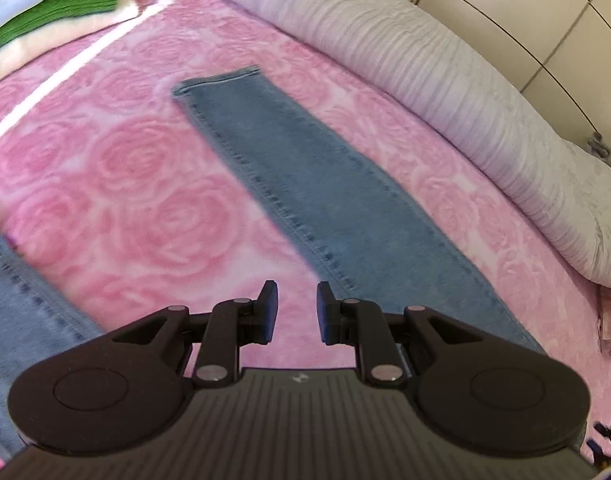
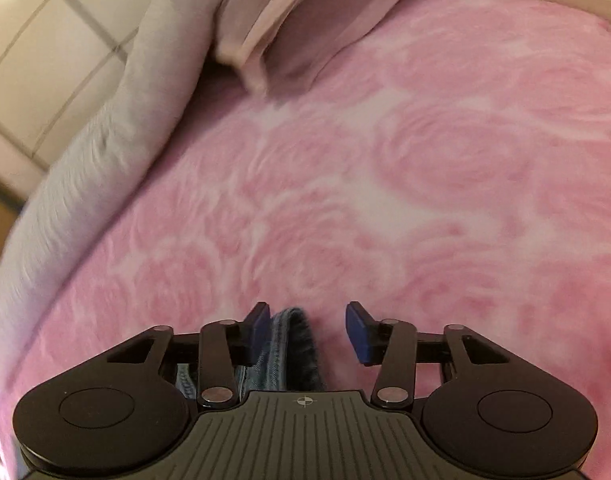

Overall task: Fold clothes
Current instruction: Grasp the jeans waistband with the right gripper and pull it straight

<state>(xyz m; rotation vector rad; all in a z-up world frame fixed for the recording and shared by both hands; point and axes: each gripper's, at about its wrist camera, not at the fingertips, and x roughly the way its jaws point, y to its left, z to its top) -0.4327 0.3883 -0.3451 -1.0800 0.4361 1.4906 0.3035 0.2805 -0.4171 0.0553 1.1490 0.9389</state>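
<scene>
Left wrist view: your left tool (image 1: 297, 312) hangs over the pink rose-patterned blanket (image 1: 137, 168) on the bed, its two dark pads standing apart with only blanket showing in the gap, so it has hold of nothing. One leg of the blue jeans (image 1: 305, 184) lies flat on the blanket, running from the hem at the far middle toward the near right, where it passes under the tool's right-hand linkage. A second stretch of denim lies at the near left edge of this view. At the far left, a stack of folded clothes (image 1: 45, 12) rests on the blanket: a light blue piece on top, a green one beneath it, a cream one at the bottom. A grey ribbed cover (image 1: 445, 80) is bunched along the far and right side of the bed, and pale panelled cabinet fronts (image 1: 545, 12) stand beyond it.

Right wrist view: your right tool (image 2: 307, 328) is spread wide, its blue pads well apart. A fold of the jeans with a frayed edge rises between the pads, lying against the left pad and clear of the right one; the tool is not clamped on it. Beyond lies the blanket, with the grey cover at the left and a pink pillow (image 2: 289, 20) at the far middle. The view is motion-blurred.
</scene>
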